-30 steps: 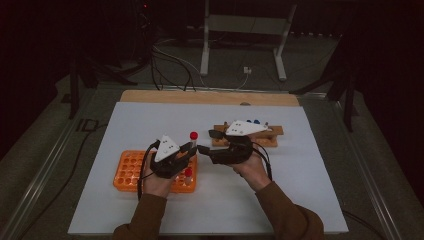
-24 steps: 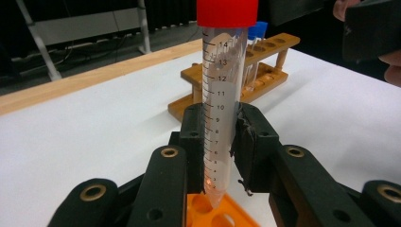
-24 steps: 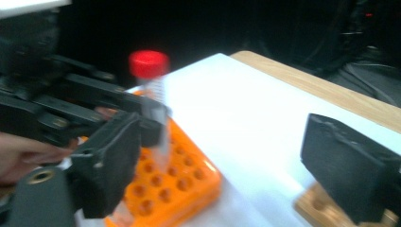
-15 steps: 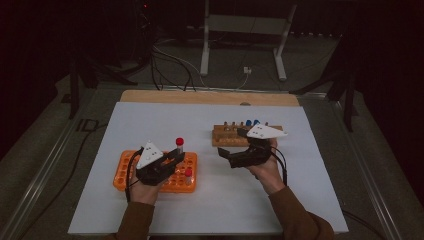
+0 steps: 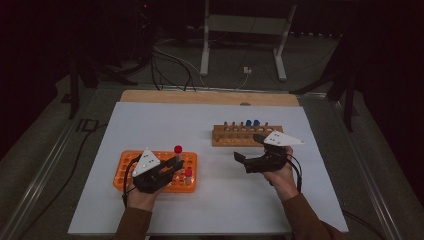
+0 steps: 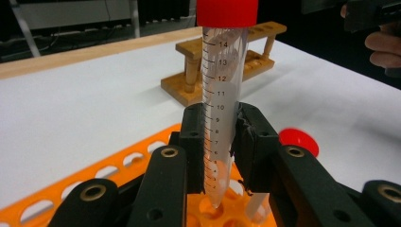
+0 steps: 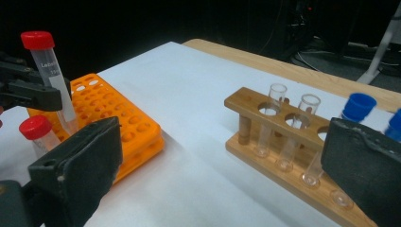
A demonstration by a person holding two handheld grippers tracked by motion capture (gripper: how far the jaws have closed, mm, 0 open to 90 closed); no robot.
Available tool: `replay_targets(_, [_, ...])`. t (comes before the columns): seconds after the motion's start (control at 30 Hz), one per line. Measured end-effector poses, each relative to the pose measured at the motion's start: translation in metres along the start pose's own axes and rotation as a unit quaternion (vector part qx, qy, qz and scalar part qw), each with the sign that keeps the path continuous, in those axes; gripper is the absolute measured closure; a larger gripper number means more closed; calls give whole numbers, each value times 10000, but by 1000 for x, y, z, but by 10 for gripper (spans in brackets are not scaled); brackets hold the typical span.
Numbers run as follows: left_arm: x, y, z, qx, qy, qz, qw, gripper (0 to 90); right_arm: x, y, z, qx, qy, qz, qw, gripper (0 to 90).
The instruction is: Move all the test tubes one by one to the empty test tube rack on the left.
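This looked like a laboratory test space. A white-topped bench (image 5: 210, 125) carried an orange tube rack (image 5: 127, 175), a wooden test-tube rack (image 5: 230, 136) with glass tubes, and red-capped graduated tubes (image 6: 221, 94). Behind it lay dark flooring, loose cables (image 5: 170, 60) and a metal stand (image 5: 245, 30).

left gripper (image 5: 172, 165) holding red-capped tube (image 5: 178, 151), orange rack (image 5: 125, 172)

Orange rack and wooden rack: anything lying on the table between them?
No. In the high view, bare white table separates the orange rack from the wooden rack.
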State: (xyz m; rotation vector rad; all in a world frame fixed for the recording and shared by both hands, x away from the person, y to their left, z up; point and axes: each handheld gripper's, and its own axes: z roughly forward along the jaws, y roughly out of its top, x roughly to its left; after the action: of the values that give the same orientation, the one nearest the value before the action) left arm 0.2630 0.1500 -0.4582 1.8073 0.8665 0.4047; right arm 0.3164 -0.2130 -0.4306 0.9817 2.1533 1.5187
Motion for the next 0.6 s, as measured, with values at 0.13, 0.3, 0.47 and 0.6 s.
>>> replay_targets(0.13, [-1,-4,-4,-27,-89,-87,9999,748,-2,-5,-2,-16,-18,58,10000,0])
replay_targets(0.3, [-6,-11,-5,116,-223,-48,9997,747,-2,-7,-2,20,-36,79,10000,0])
replay_targets(0.47, [-8,-19,-5,418,-196,88,9989,747,-2,-7,-3,-15,-11,59,10000,0])
replay_targets(0.6, [-9,-24,-2,680,-184,207,9973,748,-2,-7,-2,-9,3,57,10000,0])
